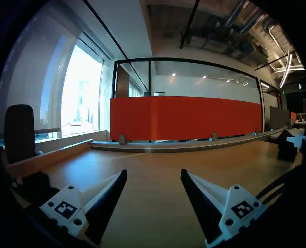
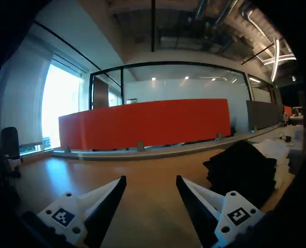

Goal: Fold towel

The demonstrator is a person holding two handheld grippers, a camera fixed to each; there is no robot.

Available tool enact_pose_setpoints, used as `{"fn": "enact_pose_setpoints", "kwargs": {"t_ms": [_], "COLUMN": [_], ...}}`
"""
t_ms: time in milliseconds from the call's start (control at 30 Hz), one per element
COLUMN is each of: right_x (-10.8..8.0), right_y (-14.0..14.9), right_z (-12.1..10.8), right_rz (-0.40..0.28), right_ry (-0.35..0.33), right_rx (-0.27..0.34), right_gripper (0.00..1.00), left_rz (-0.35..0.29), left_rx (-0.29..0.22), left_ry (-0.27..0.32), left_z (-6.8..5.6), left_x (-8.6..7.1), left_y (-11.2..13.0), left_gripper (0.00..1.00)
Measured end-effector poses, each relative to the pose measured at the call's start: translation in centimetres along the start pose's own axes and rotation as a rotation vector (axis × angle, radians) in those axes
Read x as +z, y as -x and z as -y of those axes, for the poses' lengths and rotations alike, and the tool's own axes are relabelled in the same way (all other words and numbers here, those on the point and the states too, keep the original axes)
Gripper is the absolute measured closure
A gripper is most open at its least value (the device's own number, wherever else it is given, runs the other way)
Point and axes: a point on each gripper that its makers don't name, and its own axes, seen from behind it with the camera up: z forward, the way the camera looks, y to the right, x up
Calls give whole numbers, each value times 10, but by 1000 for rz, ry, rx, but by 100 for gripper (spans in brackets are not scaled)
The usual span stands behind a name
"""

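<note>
In the right gripper view a stack of folded black towels (image 2: pixel 242 169) rests on the wooden table (image 2: pixel 149 194) to the right, with white folded towels (image 2: pixel 275 151) behind it. My right gripper (image 2: pixel 151 178) is open above the bare wood, left of the stack, holding nothing. In the left gripper view my left gripper (image 1: pixel 153 172) is also open over the table (image 1: pixel 153 190) with nothing between its fingers. A dark stack (image 1: pixel 286 144) with something white sits at the far right edge of that view.
An orange divider panel (image 1: pixel 186 118) runs along the table's far edge, also seen as the orange panel (image 2: pixel 144 124). A black chair back (image 1: pixel 18 132) stands at the left by the bright window (image 1: pixel 80 97). Cables (image 1: pixel 277 188) lie near the left gripper's right finger.
</note>
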Motion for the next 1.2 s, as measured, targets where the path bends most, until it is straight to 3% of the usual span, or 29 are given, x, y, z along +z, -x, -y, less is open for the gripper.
{"fn": "enact_pose_setpoints", "kwargs": {"t_ms": [500,1200], "right_x": [-1,-2], "right_y": [3,3], "right_z": [6,7], "right_rz": [-6,-5], "right_ry": [5,4], "right_rx": [-84,-84], "right_gripper": [6,6], "left_rz": [0,0], "left_rx": [0,0], "left_ry": [0,0], "left_z": [0,0], "left_x": [0,0], "left_y": [0,0], "left_gripper": [4,4]}}
